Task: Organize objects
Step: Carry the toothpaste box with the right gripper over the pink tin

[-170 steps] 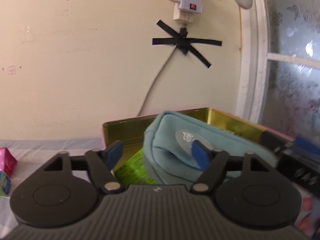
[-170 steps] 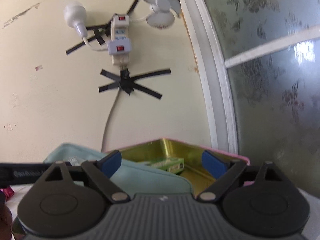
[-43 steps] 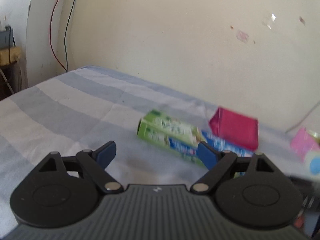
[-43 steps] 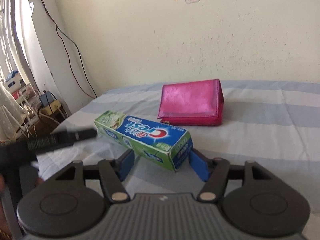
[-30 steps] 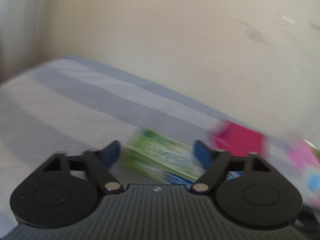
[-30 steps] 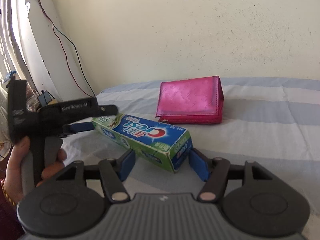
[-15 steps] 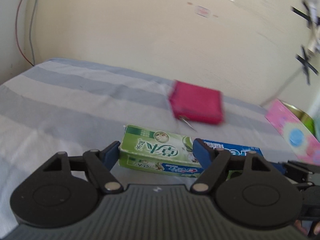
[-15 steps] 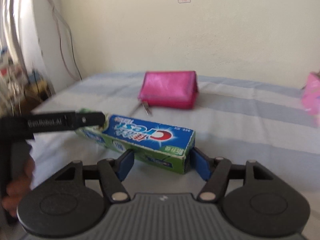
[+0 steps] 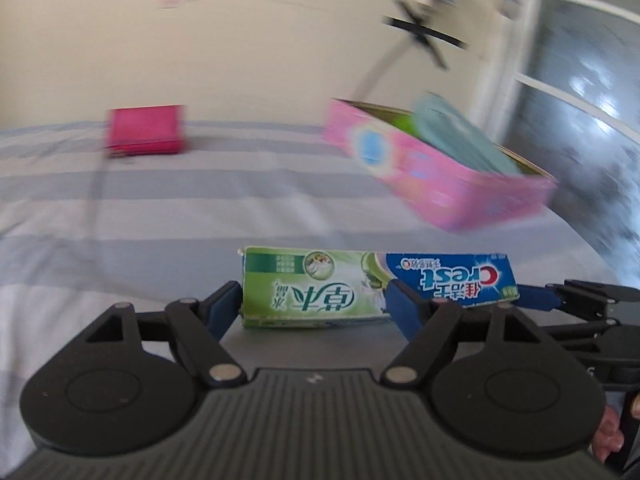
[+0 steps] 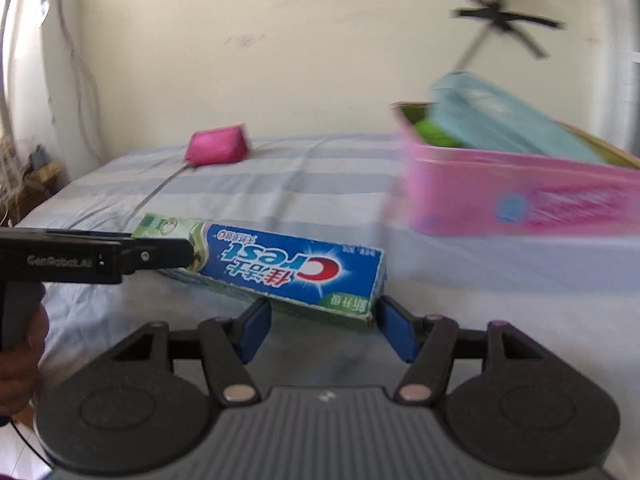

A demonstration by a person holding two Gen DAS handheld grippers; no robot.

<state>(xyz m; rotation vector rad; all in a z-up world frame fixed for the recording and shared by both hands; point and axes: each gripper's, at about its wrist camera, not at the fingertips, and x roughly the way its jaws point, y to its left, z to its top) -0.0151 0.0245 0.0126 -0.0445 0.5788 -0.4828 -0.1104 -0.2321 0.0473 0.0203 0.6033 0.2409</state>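
A green and blue toothpaste box (image 9: 360,280) lies crosswise just over the striped sheet; whether it touches the sheet I cannot tell. My left gripper (image 9: 314,304) is shut on its green end. My right gripper (image 10: 322,320) holds the blue end of the toothpaste box (image 10: 280,268), its jaws closing with the pads against the box. Each view shows the other gripper reaching in from the side. Beyond to the right stands an open pink tin (image 9: 440,176), with a teal pouch (image 9: 456,136) leaning out of it. A pink wallet (image 9: 144,132) lies far back left.
The striped bedsheet (image 10: 320,184) runs back to a cream wall. Black tape and a cord (image 9: 420,32) hang above the tin, beside a frosted window (image 9: 580,80). A hand (image 10: 20,352) holds the left gripper's handle. The pink tin (image 10: 520,204) fills the right side.
Both grippers have swung to the right with the toothpaste box held between them. The pink tin with the pouch has come into view, and the wallet has slid off to the left.
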